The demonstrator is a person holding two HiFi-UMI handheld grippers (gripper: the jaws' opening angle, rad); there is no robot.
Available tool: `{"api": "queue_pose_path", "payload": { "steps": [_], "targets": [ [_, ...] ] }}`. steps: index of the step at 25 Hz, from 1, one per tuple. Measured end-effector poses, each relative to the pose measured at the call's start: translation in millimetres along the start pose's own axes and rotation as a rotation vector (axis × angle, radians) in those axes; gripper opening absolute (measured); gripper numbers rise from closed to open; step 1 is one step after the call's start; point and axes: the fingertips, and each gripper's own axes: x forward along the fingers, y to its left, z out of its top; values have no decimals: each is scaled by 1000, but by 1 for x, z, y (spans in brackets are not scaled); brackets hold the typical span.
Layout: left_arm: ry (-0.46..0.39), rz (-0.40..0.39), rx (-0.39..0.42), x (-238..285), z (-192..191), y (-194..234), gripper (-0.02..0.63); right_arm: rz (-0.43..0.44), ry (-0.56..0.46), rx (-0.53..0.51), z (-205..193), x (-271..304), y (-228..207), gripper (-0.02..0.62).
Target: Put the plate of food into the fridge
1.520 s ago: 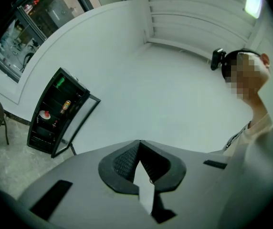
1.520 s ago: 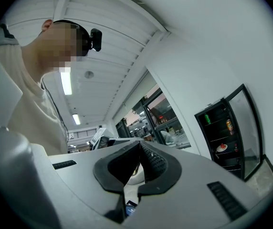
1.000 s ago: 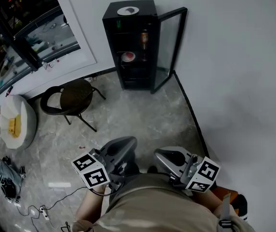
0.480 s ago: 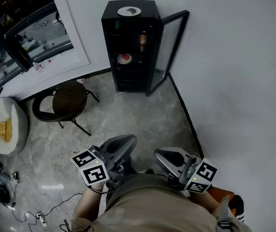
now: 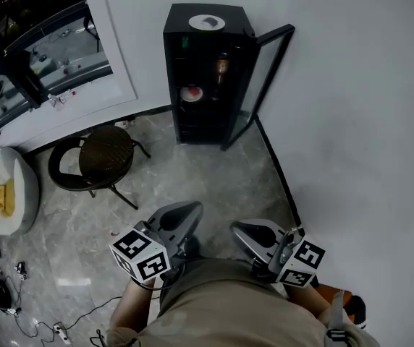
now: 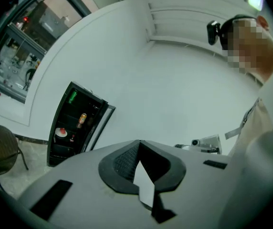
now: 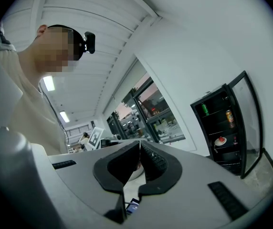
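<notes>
The black fridge (image 5: 207, 71) stands against the far wall with its glass door (image 5: 265, 78) swung open to the right. A white plate of red food (image 5: 191, 93) sits on a middle shelf inside, also seen as the plate (image 6: 61, 133) in the left gripper view and the plate (image 7: 220, 140) in the right gripper view. My left gripper (image 5: 191, 208) and right gripper (image 5: 240, 230) are held close to the person's waist, well back from the fridge. Both are shut with nothing between the jaws; the tips of the left gripper (image 6: 139, 143) and the right gripper (image 7: 140, 143) meet.
A drink can (image 5: 222, 67) stands on an upper fridge shelf and a white disc (image 5: 208, 22) lies on top. A dark round stool (image 5: 106, 154) stands left of the fridge. A white tub (image 5: 8, 190) and cables (image 5: 4, 288) lie at far left. A white wall (image 5: 359, 121) runs along the right.
The head view has shifted: the fridge sits slightly further right and the stool and white tub have slid left. Both grippers stay shut near the waist.
</notes>
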Motion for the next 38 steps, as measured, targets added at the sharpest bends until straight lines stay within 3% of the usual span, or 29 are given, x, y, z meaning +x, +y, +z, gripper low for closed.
{"api": "queue_pose_path", "payload": {
  "steps": [12,25,38],
  "targets": [
    [-14,-4,30,-30,20,46,11,20,59,-26,-6,64,7,23],
    [-31,18,-13,-31,30,69,11,33,64,17,-1,84,-11,23],
    [-12,62,-13,16,43,81,11,86,70,56,23,85,-63,23]
  ]
}}
